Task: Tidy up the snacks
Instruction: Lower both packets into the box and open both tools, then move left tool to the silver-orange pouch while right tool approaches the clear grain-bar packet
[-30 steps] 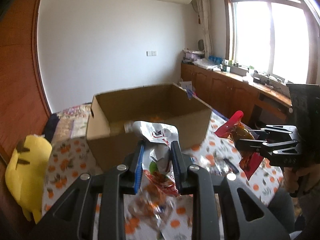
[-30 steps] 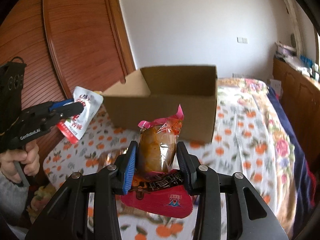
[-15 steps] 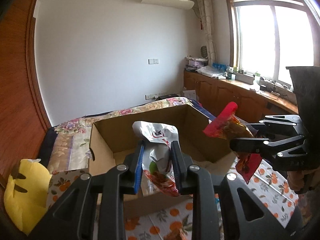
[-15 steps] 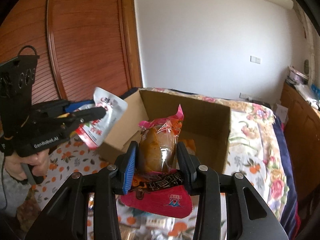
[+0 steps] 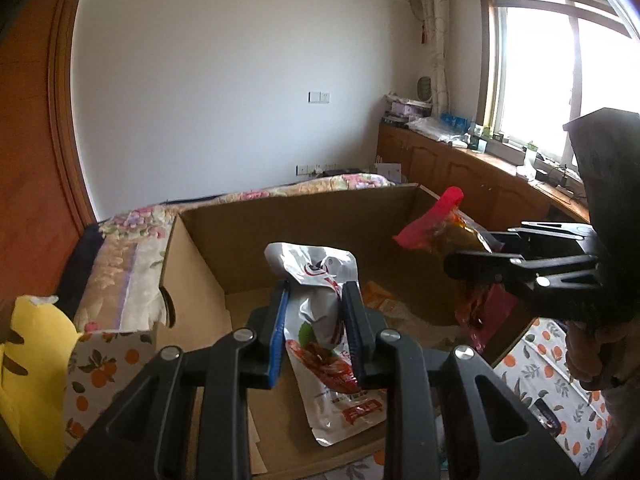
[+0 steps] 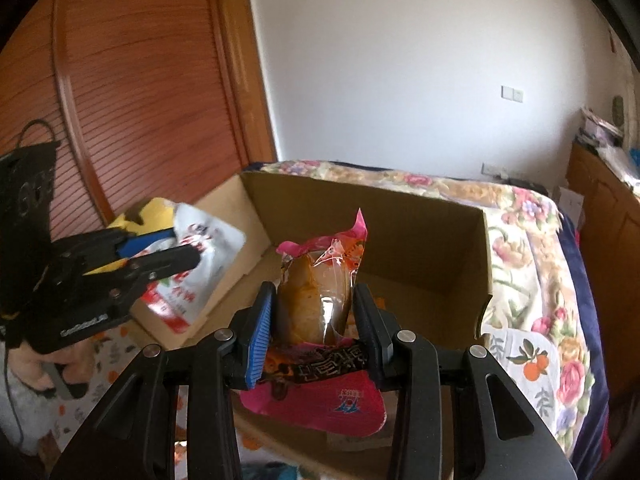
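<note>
- Cardboard box (image 5: 304, 216) on a bed (image 6: 532, 248) with floral and orange-print covers; white wall, wooden wardrobe (image 6: 132, 92), bright window (image 5: 560, 80).
- Left claw (image 5: 316, 320) clamped on a white packet (image 5: 320, 312), right claw (image 6: 316, 312) on a pink packet (image 6: 320, 300).

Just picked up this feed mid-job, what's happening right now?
A person holds two handheld grippers over an open cardboard box on the bed. The left gripper is shut on a white snack pouch; the right gripper is shut on a pink-edged snack pack. Neither has been released into the box yet.
</note>
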Demonstrator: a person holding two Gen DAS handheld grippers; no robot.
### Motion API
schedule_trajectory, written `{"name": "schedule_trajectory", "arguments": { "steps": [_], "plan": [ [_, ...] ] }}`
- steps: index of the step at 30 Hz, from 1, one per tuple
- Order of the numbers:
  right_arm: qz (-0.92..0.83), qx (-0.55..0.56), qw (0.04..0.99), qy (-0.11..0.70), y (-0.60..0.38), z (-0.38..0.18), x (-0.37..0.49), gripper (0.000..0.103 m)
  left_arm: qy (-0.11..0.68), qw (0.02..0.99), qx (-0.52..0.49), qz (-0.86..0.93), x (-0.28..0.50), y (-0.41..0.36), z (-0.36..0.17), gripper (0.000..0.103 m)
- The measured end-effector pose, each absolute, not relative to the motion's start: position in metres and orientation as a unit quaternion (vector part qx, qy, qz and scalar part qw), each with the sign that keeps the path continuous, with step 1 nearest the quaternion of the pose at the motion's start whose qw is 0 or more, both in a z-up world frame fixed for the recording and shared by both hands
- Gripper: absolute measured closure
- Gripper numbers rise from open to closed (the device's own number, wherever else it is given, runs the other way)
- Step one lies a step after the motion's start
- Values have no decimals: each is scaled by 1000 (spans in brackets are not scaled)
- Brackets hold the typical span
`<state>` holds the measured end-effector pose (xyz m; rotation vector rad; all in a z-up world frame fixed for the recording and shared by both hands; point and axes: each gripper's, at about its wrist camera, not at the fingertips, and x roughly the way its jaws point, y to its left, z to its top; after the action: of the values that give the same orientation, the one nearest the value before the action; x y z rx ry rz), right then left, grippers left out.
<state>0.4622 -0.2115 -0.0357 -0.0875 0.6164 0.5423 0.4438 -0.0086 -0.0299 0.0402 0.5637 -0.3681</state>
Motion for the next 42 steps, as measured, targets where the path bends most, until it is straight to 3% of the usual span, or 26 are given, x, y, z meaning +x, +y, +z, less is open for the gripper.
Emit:
{"name": "schedule_trajectory", "arguments": {
  "steps": [14,20,27,42],
  "plan": [
    [233,-42,919,316,-222,-54,462,57,279,943,27,-178,420,-15,-33,59],
    [229,-42,926,298,-229,-37,426,56,273,945,29,-178,387,-11,-17,58],
    [231,-15,926,298,-243,-38,365,49,274,945,25,-175,341,-5,-13,57],
    [238,0,910,339,-234,-98,288,43,327,931,2,-164,277,0,-73,55]
  ]
}}
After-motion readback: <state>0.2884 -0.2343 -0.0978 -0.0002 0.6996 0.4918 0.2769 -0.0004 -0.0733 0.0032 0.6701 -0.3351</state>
